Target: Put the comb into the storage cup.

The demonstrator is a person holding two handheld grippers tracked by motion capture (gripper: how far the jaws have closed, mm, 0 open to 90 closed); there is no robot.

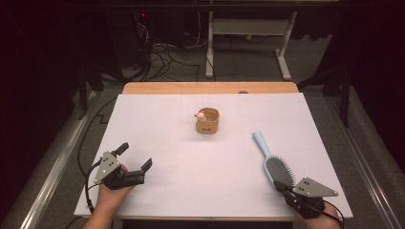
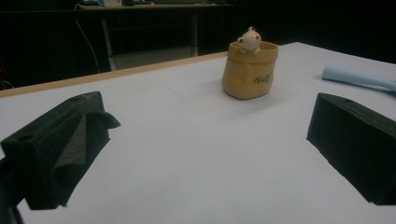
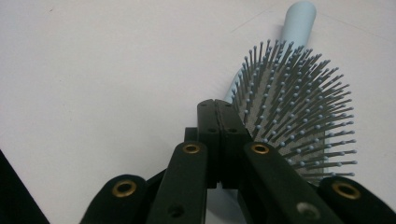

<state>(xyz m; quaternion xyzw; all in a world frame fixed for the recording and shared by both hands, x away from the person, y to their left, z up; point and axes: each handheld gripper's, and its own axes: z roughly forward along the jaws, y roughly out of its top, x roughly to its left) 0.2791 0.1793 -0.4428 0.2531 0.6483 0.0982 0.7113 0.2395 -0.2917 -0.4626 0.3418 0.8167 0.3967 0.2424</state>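
In the high view, the hairbrush [image 1: 273,162] lies bristles up near the right front of the white surface [image 1: 205,157], its pale blue handle pointing away toward the middle. The right gripper [image 1: 284,187] sits at the near end of the brush head, with its fingers together and empty, the tips touching or just beside the head's edge; which of the two cannot be told from above. The left gripper [image 1: 134,157] rests well apart at the left front, its fingers spread with nothing between them. A small tan pot [image 1: 208,121] with a little animal figure on its rim stands alone in the middle.

In the left gripper view, the two black fingers [image 2: 65,149] stand wide apart over bare surface. The pot [image 2: 250,70] is ahead, and the brush handle [image 2: 357,78] shows at the right.

In the right gripper view, the closed fingers [image 3: 217,140] come in low beside the bristles [image 3: 294,112], against the left rim of the brush head.

The work looks to be at its start, with the brush not yet gripped. With the fingers pressed together, a push forward would likely slide or spin the light brush across the smooth surface rather than lift it. If they opened here and closed again, they might catch bristles instead of the solid rim, giving a springy, slipping hold.
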